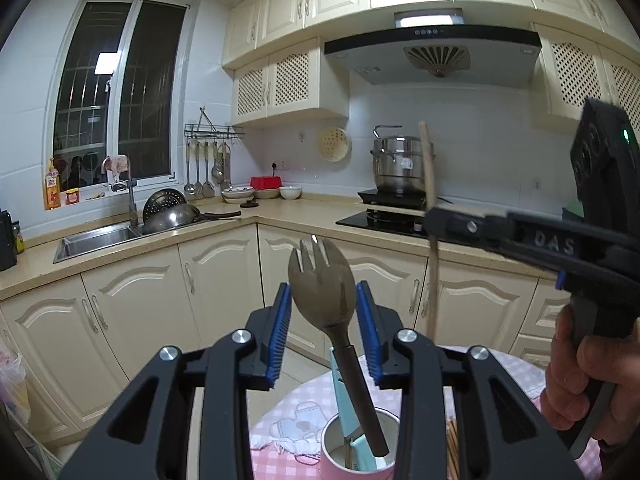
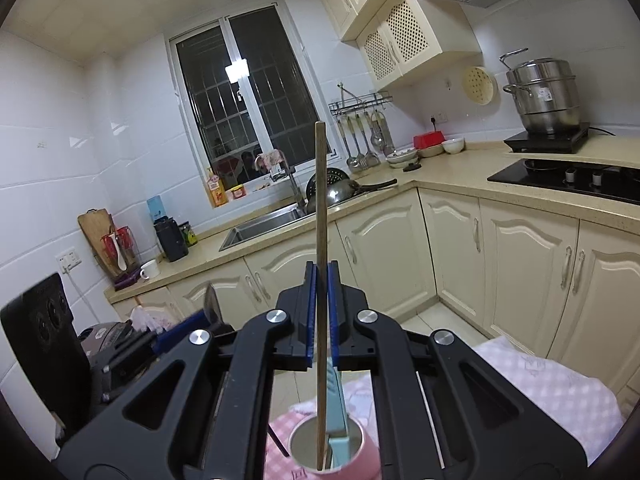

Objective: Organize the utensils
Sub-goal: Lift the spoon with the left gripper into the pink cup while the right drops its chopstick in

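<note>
Pink and round, the cup (image 1: 360,446) sits at 6 o'clock in the left wrist view, on a table with a checked pink cloth (image 1: 288,404). A grey spork (image 1: 322,280) stands in the cup with its handle down and its head up, near the middle of the picture. The head sits between the two blue pads of the left gripper (image 1: 323,330). The pads are apart, with small gaps on both sides, so they do not squeeze the spork. It looks like the spork leans on the cup rim by itself. A light blue tool (image 1: 344,392) also stands in the cup. At 3 o'clock, the right gripper (image 1: 434,216) comes in from the side, with a person's hand (image 1: 576,376) on its handle. It is clamped on a thin wooden chopstick (image 1: 430,184), which stands almost straight up. More wooden sticks (image 1: 452,448) lie on the table at 5 o'clock.

In the right wrist view, the chopstick (image 2: 321,240) runs up and down through the middle. The blue pads of the right gripper (image 2: 321,312) are pressed together on it. Held tall like this, its low end points into the cup (image 2: 332,452) at 6 o'clock, likely so it can slide in. The light blue tool (image 2: 336,408) stands just beside it. Whether the tip touches the bottom cannot be told.
</note>
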Tool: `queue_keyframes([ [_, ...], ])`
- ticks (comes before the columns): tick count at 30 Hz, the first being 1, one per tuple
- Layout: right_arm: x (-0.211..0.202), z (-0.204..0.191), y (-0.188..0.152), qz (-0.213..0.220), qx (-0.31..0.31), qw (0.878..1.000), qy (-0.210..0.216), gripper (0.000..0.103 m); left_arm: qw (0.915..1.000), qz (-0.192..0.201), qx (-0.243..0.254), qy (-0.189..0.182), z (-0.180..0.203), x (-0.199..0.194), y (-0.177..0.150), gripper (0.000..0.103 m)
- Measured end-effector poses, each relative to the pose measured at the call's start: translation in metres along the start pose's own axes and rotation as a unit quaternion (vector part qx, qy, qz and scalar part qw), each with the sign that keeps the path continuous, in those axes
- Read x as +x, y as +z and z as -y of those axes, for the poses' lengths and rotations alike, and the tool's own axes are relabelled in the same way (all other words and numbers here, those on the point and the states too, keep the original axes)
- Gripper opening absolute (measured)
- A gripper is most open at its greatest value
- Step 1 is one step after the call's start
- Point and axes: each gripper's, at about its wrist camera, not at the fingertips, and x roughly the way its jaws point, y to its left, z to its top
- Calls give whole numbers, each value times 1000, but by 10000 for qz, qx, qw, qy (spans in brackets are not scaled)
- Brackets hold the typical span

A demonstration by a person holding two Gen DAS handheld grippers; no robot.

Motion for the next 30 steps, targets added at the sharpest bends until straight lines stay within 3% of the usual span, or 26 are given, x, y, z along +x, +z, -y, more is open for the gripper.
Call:
queue_keyframes([
  [11,27,7,-33,-547,-61,9984,-106,6,9990,-445,-87,-49,-7,32,-39,32],
  [14,30,13,-40,-811,-10,9966,-155,8,9984,-563,-39,-38,-5,34,-46,37],
  [16,27,19,-43,-872,85,9959,-207,31,9982,-594,-115,-11,-6,30,-49,58],
  [17,22,23,-44,-829,149,9961,-242,71,9983,-567,-167,4,-7,27,-50,69],
  [18,16,25,-44,-739,197,9967,-269,82,9983,-527,-231,14,-9,22,-51,73],
  [21,2,35,-43,-692,355,9964,-323,82,9982,-513,-309,90,-11,13,-50,82],
  [23,-5,41,-42,-670,483,9960,-333,89,9982,-494,-330,125,-11,7,-51,86],
  [25,-13,46,-41,-652,542,9956,-410,95,9979,-509,-331,203,-9,0,-50,87],
  [30,-32,59,-44,-811,616,9923,-704,97,9969,-630,-313,355,-3,-11,-51,90],
])
